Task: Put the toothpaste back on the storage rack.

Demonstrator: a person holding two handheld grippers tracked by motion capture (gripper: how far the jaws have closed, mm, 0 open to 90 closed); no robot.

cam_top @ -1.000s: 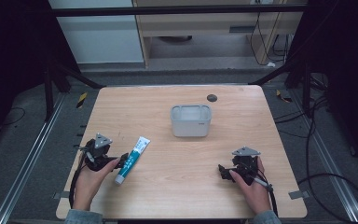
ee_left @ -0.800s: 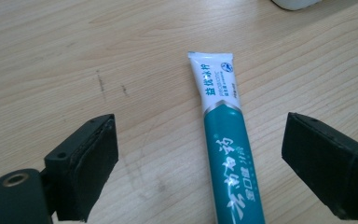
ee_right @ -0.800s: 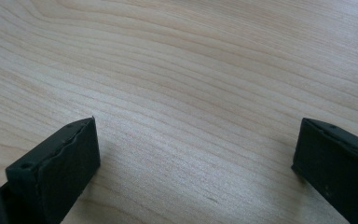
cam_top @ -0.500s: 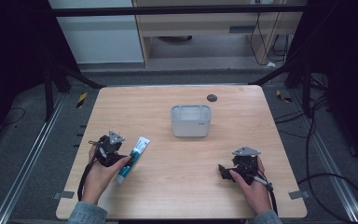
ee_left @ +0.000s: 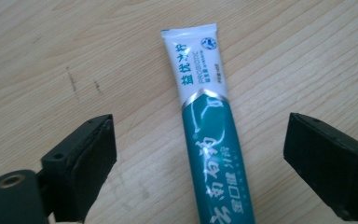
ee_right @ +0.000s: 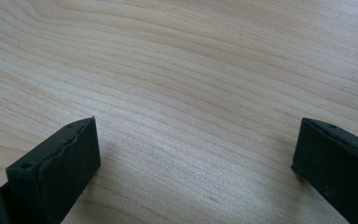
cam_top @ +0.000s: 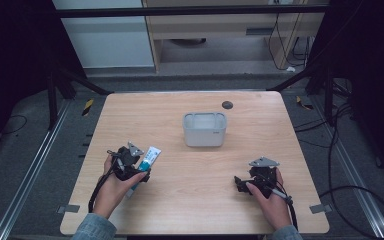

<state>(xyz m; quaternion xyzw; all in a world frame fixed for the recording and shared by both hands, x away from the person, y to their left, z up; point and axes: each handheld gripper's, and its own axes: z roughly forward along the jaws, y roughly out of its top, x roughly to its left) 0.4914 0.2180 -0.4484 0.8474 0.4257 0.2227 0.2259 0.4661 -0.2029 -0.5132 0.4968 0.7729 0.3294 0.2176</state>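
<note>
Left gripper view: toothpaste tube [ee_left: 210, 140], teal-white, Chinese lettering, "PROBIOTIC", between spread tongs [ee_left: 221, 163].

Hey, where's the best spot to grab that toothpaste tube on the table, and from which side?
Grip the toothpaste tube across its teal body, probably from above. It lies flat on the table, its long axis running between the open jaws of the left gripper, so closing pinches its narrow width. The flat white crimped end looks thin and likely slippery.

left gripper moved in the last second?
Yes. In the high view the left gripper has shifted right, toward the grey bin, and now sits over the toothpaste tube, jaws open either side of it.
</note>
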